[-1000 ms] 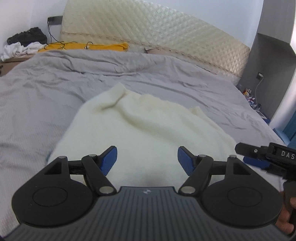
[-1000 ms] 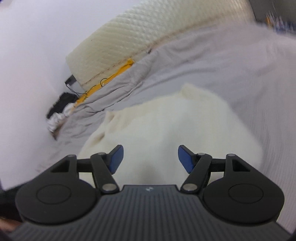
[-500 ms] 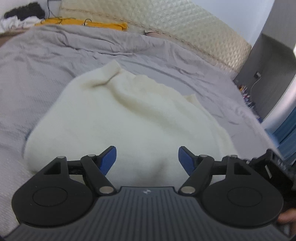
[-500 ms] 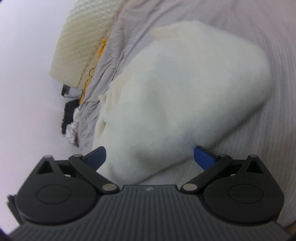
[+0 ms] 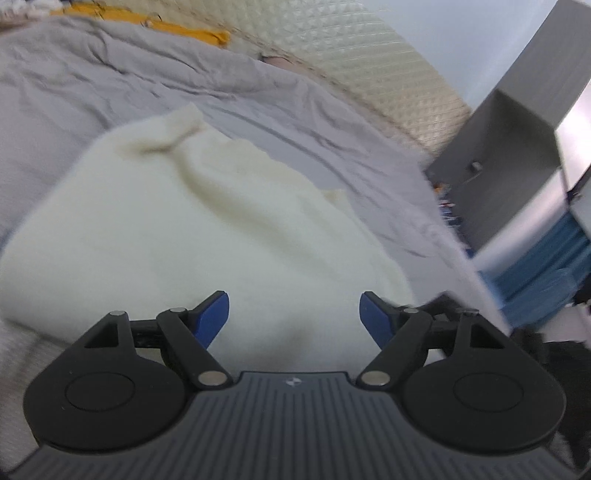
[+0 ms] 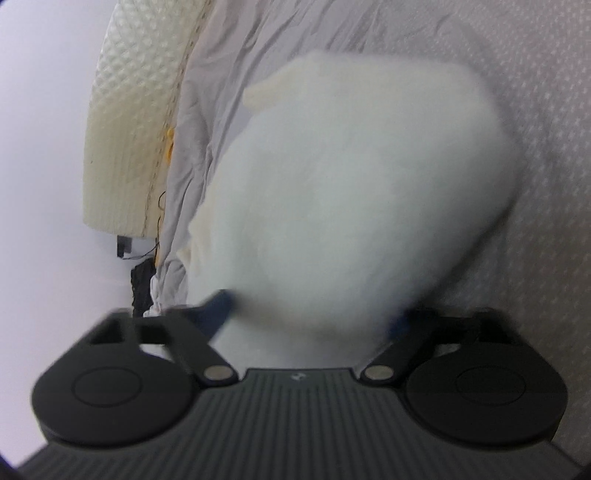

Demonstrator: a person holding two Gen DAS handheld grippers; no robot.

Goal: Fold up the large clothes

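I count one cream garment on one bed, which has one grey cover and one quilted headboard. One yellow cloth lies along the head of the bed. I hold two grippers, my left gripper and my right gripper, each with two blue pads. One grey cabinet stands beside the bed.

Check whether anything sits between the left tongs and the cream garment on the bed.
Nothing visible does. The left tongs stand open right over the near edge of the cream garment, which lies on the grey bedcover with nothing on top.
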